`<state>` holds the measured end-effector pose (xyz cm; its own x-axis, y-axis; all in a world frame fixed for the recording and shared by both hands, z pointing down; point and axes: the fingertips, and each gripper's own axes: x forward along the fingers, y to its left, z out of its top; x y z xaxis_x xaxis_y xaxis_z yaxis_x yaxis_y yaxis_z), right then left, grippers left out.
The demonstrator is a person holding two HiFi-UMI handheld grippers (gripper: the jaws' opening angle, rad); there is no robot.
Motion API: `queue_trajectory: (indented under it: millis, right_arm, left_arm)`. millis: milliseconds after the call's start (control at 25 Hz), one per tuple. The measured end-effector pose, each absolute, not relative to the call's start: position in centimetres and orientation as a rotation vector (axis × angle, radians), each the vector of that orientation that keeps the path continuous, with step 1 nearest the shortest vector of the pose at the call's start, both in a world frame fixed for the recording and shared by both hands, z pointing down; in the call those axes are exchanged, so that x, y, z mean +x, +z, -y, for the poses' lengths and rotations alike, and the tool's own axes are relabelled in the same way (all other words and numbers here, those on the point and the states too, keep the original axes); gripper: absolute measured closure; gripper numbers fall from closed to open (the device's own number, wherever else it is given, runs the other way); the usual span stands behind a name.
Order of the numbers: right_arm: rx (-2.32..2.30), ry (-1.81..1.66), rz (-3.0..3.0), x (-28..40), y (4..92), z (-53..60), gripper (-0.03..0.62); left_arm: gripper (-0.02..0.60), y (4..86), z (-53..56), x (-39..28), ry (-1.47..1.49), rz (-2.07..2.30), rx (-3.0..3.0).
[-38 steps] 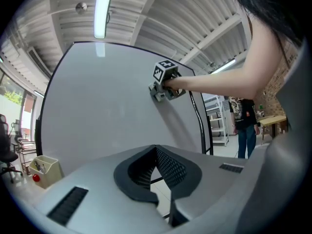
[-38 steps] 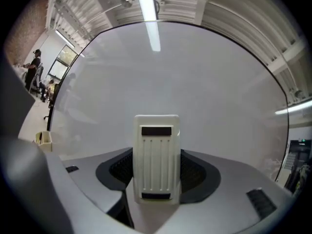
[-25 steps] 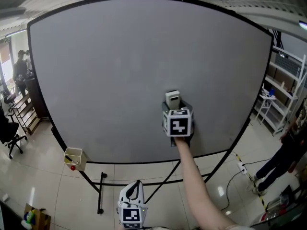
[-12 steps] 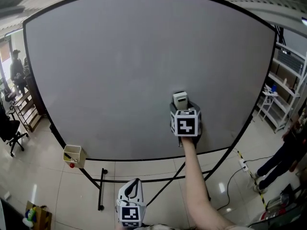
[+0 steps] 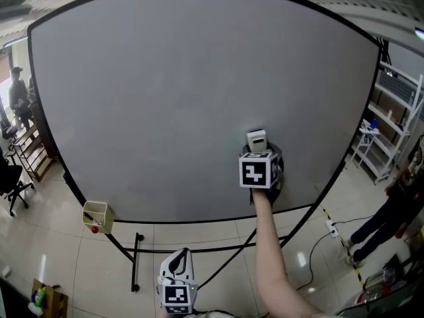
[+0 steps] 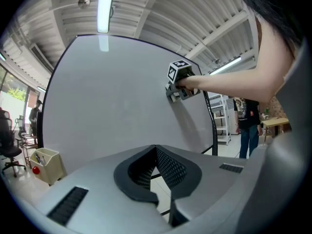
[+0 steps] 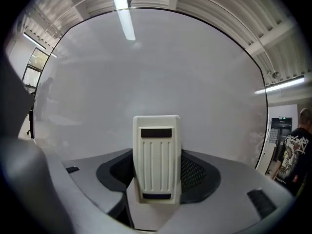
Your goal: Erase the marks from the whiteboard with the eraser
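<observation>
Pale tiled floor and metal shelving all around; dead ahead, filling most of the head view, large black-framed whiteboard on a black tubular stand. Shows no clear marks anywhere, only a faint grey haze in the right gripper view. Low on the board's right side, grips the cream ribbed plastic eraser in the right gripper: fingers closed on its lower half, upper half standing clear above them, seemingly pressed to the board. Below the board and well apart from it, left gripper, fingers together with nothing between. Near the board's lower left corner, small beige open box. Judging by the clean surface, looks close to finished. Could go wrong mainly through the grip: held only by its lower part, might pivot or slip out under a hard sideways drag. Might also tilt and wipe with one edge only, leaving streaks. So close to the bottom frame, could catch on the rim; pushing too hard could rock the free-standing board.
</observation>
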<state>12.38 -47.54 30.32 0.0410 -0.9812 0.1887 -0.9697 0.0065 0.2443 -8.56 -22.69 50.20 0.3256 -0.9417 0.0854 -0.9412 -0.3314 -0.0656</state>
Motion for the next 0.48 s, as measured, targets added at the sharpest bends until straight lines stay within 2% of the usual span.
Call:
queue_trajectory:
  millis: [120, 280, 480]
  right_arm:
    - [1.973, -0.015, 2.054, 12.5, 30.9, 47.7, 0.335]
    - [1.871, 0.133, 2.453, 10.6, 30.6, 47.6, 0.319]
    - [1.791, -0.032, 2.424, 4.7, 28.8, 47.2, 0.319]
  left_arm:
    - [0.578, 50.2, 22.7, -8.5, -0.169, -1.797, -2.553]
    - [0.578, 50.5, 22.8, -9.2, -0.2, -1.769, -2.539]
    - [0.578, 50.7, 22.8, -10.7, -0.194, -1.821, -2.522]
